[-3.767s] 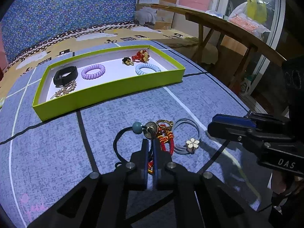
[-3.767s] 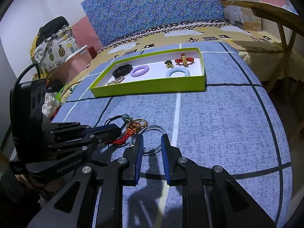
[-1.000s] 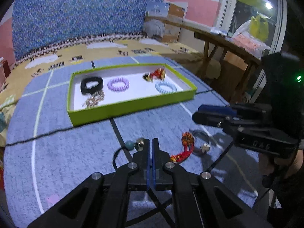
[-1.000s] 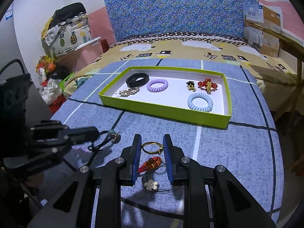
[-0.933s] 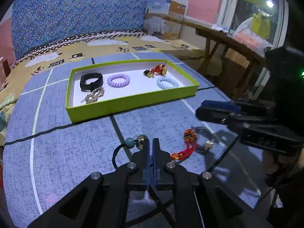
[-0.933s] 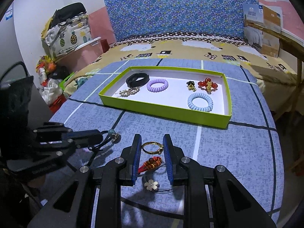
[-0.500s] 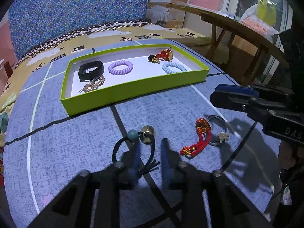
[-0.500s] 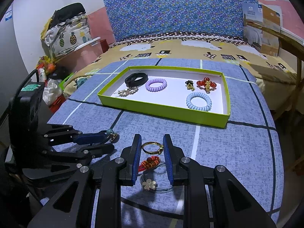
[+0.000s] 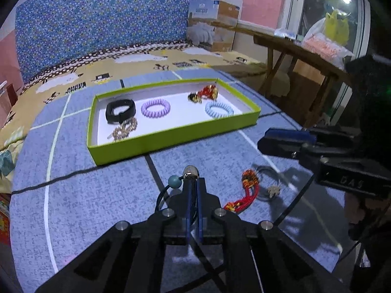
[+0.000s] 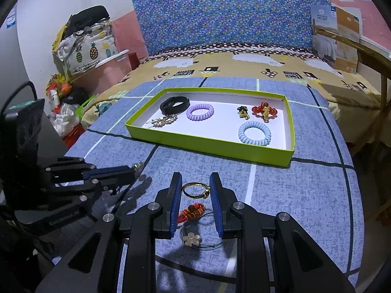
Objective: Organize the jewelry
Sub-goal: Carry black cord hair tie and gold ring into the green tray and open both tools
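Observation:
My left gripper (image 9: 193, 183) is closing its jaws on the cord of a black hair tie (image 9: 161, 195). The tie's teal and metal beads stick out past the tips. In the right wrist view the left gripper (image 10: 129, 168) hovers low at the left. My right gripper (image 10: 195, 183) is open above a gold ring (image 10: 195, 190), a red tassel charm (image 10: 193, 211) and a grey hair tie with a flower (image 10: 191, 239), all lying on the blue cloth. A green tray (image 10: 220, 146) beyond them holds several pieces.
The tray (image 9: 171, 144) contains a black band (image 9: 119, 107), a purple coil tie (image 9: 156, 107), a light blue coil tie (image 9: 218, 109), a red bead charm (image 9: 206, 91) and a gold clip (image 9: 124, 130). A wooden table (image 9: 293, 46) stands at the right.
The left gripper was shut, opened around the black hair tie half a second ago, and has closed on its cord again. The right gripper has kept still.

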Available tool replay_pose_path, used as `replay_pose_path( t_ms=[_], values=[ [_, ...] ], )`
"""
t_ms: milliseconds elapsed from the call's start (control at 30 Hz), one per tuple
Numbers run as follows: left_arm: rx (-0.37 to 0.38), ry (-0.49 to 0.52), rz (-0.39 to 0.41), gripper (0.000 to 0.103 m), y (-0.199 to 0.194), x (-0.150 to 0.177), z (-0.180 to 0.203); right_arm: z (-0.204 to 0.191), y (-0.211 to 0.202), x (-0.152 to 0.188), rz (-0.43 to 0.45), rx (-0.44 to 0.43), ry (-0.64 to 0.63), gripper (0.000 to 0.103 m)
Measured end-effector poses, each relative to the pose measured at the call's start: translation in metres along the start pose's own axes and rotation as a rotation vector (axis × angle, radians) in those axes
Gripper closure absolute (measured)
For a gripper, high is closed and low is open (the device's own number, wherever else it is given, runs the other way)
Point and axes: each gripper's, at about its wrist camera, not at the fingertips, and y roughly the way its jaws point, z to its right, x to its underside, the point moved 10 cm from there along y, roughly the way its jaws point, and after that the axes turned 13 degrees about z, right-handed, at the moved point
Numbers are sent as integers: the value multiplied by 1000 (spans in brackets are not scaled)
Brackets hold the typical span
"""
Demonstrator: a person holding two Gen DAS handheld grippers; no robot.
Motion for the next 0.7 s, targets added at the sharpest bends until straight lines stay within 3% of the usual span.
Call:
replay_pose_path(
  t_ms=[333, 700],
  values=[
    [-4, 12, 82, 99, 0, -39, -7, 7, 2, -18, 27, 12, -17, 79],
    [-27, 24, 117, 99, 31, -77, -28, 25, 34, -54, 51, 14, -14, 79]
  ],
)
